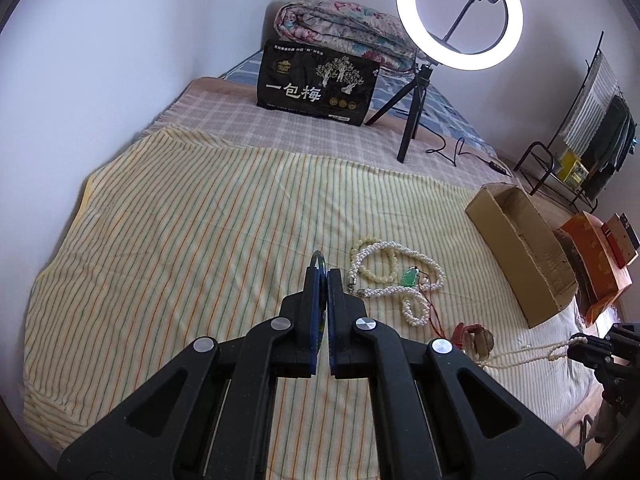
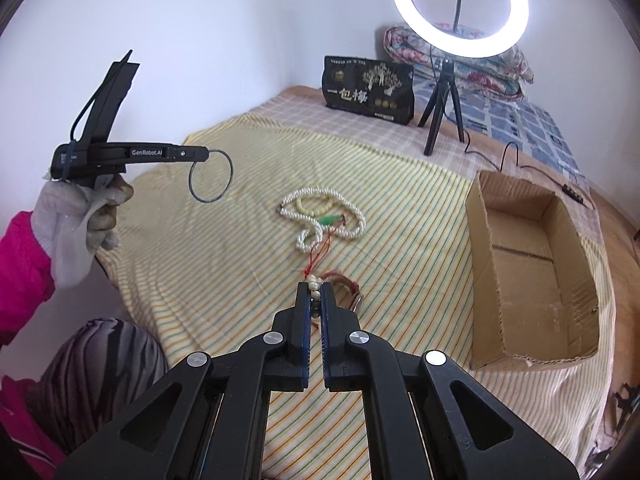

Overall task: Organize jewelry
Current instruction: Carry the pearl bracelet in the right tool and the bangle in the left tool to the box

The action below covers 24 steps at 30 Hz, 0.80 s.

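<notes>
Covering the bed beneath both grippers, a striped cloth (image 2: 200,240) holds a cardboard box (image 2: 532,276), open and off to the right gripper's right. Ahead of both tools lies a pearl necklace (image 2: 324,216) tangled with a green pendant (image 2: 329,220). The left gripper (image 2: 206,152), in a gloved hand (image 2: 80,216), is clamped on a thin dark bangle (image 2: 211,176). The right gripper (image 2: 315,286) pinches a cream bead strand (image 2: 314,282), above a brown bracelet (image 2: 346,284).

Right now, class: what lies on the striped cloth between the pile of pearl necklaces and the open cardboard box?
Nothing: in the right wrist view, only bare striped cloth separates the pearl necklaces from the cardboard box.
</notes>
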Available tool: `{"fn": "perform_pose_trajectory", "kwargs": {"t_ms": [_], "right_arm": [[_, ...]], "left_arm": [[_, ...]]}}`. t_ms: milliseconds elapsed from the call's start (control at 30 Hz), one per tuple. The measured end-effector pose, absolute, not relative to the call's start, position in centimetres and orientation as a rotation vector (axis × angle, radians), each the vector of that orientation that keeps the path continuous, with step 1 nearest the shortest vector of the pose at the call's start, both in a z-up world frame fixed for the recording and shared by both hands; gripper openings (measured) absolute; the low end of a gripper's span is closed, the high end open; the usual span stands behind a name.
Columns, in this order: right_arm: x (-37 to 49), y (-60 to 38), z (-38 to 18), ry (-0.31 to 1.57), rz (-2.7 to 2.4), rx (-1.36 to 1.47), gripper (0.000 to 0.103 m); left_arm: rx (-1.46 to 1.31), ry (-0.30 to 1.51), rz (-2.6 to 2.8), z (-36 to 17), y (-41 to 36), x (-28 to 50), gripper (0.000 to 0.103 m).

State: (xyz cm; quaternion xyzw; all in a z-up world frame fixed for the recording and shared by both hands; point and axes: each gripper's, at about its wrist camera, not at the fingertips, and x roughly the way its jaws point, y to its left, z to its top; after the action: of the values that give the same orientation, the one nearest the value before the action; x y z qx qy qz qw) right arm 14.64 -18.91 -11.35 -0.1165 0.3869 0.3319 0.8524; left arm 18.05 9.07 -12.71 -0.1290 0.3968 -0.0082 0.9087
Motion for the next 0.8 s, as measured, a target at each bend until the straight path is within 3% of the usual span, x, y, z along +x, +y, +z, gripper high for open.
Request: {"fn": "perform_pose_trajectory", "kwargs": {"t_ms": [800], "right_arm": [[15.0,-23.6,-3.4,0.647,0.59,-0.22,0.003]], "left_arm": [[-0.219,0.748,-0.255,-6.5,0.3,18.7,0.001]]}}
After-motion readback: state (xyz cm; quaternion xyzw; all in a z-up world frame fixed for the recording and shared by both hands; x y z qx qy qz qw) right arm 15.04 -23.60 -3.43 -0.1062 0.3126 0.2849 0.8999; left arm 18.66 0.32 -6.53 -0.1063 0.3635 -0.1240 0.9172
